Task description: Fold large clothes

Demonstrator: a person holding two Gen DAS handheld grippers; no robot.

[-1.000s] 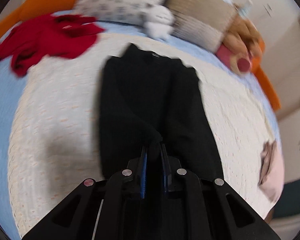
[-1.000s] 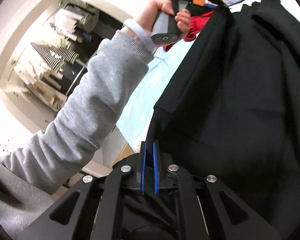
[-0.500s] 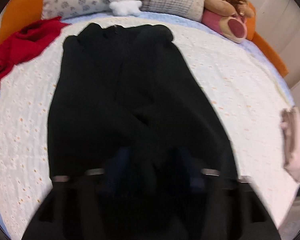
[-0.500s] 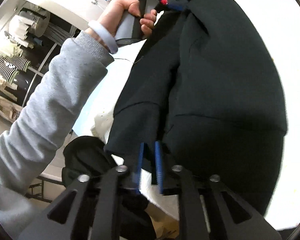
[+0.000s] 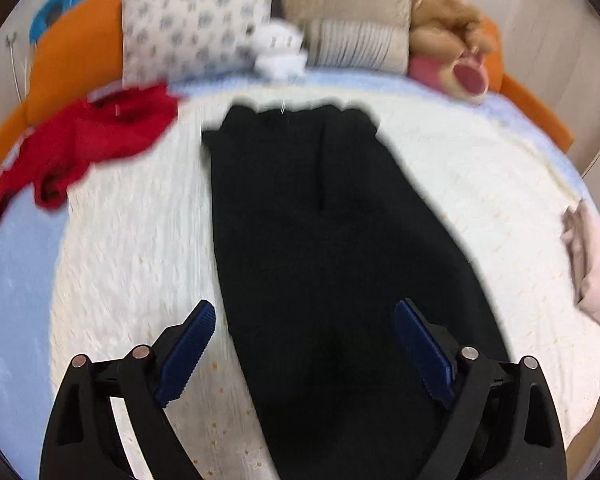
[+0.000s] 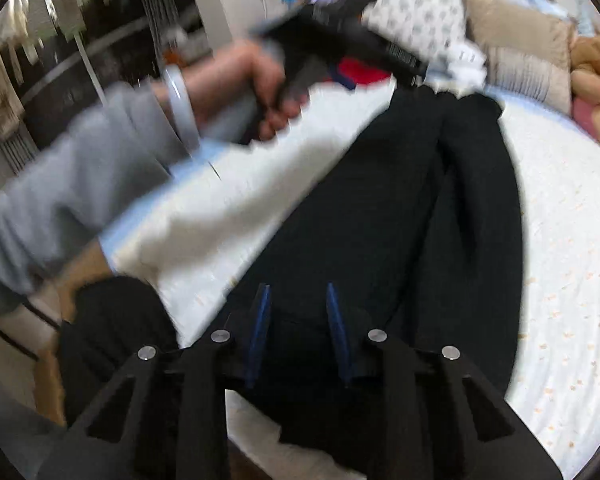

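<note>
A long black garment (image 5: pixel 332 220) lies lengthwise on the white bedspread (image 5: pixel 132 240), folded into a narrow strip with its collar end toward the pillows. My left gripper (image 5: pixel 305 312) hovers over the near end with its jaws wide open; the blue pads touch no cloth. In the right wrist view the same black garment (image 6: pixel 420 220) runs away from my right gripper (image 6: pixel 297 288). Its jaws stand a little apart and are closing, with the garment's near edge under and between them but not pinched. A hand (image 6: pixel 240 84) in a grey sleeve holds the left gripper above the bed's left side.
A red garment (image 5: pixel 92 140) lies crumpled at the far left and a pink one (image 5: pixel 592 264) at the right edge. Pillows (image 5: pixel 196 20), a white plush toy (image 5: pixel 280 52) and a brown one (image 5: pixel 452 32) line the orange headboard (image 5: pixel 72 60). A dark bundle (image 6: pixel 112 328) sits by the bed's near corner.
Both grippers were shut on the black garment's edge. The left has let go and stands wide open; the right's jaws have parted. The garment now lies flat on the bed.
</note>
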